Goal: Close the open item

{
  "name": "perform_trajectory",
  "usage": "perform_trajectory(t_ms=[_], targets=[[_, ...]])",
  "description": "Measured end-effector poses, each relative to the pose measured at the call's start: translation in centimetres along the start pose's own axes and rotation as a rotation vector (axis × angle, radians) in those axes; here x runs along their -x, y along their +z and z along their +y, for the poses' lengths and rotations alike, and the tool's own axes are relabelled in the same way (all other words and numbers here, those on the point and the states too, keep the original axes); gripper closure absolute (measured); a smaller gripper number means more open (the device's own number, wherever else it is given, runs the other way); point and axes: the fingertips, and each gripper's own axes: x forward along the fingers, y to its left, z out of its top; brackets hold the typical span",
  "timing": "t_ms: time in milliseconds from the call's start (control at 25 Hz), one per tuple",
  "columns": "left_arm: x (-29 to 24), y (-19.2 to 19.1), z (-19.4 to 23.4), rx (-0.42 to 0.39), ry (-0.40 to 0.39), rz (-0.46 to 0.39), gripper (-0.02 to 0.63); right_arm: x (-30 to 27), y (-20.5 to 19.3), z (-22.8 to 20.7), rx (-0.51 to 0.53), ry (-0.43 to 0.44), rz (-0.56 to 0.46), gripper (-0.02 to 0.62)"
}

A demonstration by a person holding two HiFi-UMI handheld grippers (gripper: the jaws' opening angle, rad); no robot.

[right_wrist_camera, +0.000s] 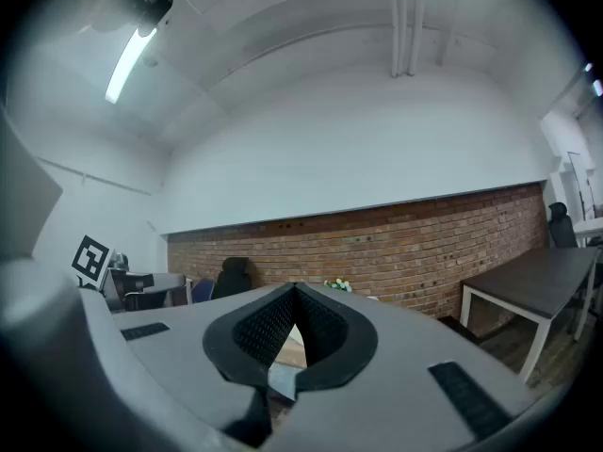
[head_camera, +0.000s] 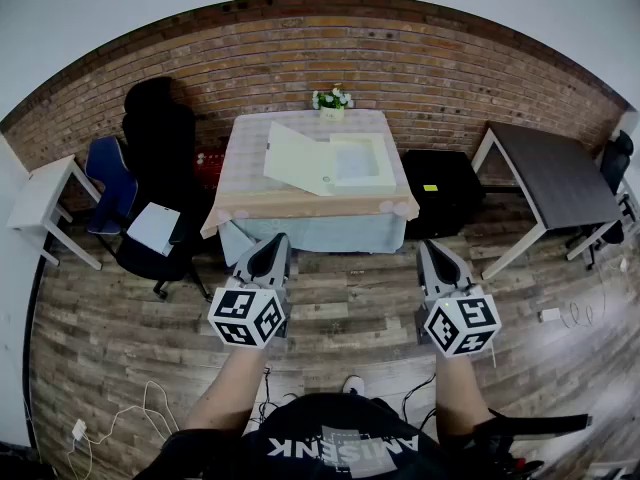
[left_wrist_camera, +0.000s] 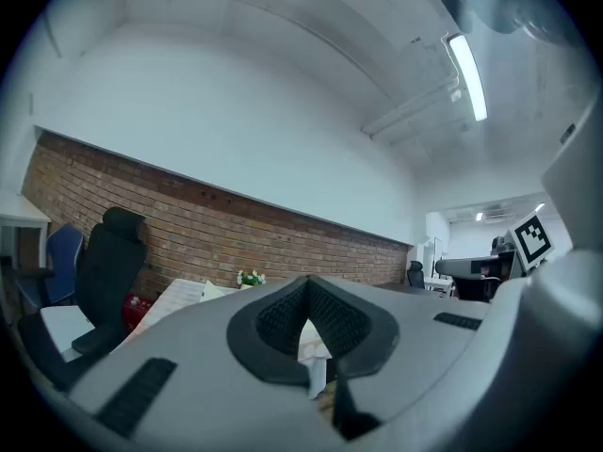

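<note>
A shallow pale box [head_camera: 362, 162] lies open on the cloth-covered table [head_camera: 300, 206] ahead, its lid [head_camera: 297, 157] folded out to the left. My left gripper [head_camera: 277, 240] and right gripper [head_camera: 427, 245] hang side by side over the wood floor, short of the table's near edge, both pointing level at it. Each is shut with nothing between its jaws. In the left gripper view the shut gripper [left_wrist_camera: 309, 285] fills the lower frame, with the lid [left_wrist_camera: 174, 298] showing over its body. The right gripper view shows that gripper [right_wrist_camera: 295, 290] likewise shut, with a sliver of the table in the notch behind.
A small pot of white flowers [head_camera: 332, 100] stands at the table's far edge against the brick wall. A black office chair [head_camera: 160, 143] and blue chair [head_camera: 108, 176] stand left of the table, a black case [head_camera: 441, 188] and dark desk [head_camera: 560, 178] to its right. Cables [head_camera: 130, 408] trail on the floor.
</note>
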Motion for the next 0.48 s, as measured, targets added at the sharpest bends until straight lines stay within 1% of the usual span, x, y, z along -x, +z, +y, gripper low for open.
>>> perform_trajectory(t_ms=[160,320,480], targets=[[0.2,-0.4,-0.4,0.008,0.004,0.008,0.595,0.5,-0.1,-0.1,-0.002,-0.003,-0.001,0.555],[0.1,-0.2,-1.1,-0.005,0.003,0.004,0.595,0.8,-0.1,-0.4,-0.003,0.004,-0.003,0.555],[-0.3,-0.3,-1.1,0.007,0.016,0.012,0.595,0.7,0.2,-1.0,-0.016,0.013,-0.01,0.555]])
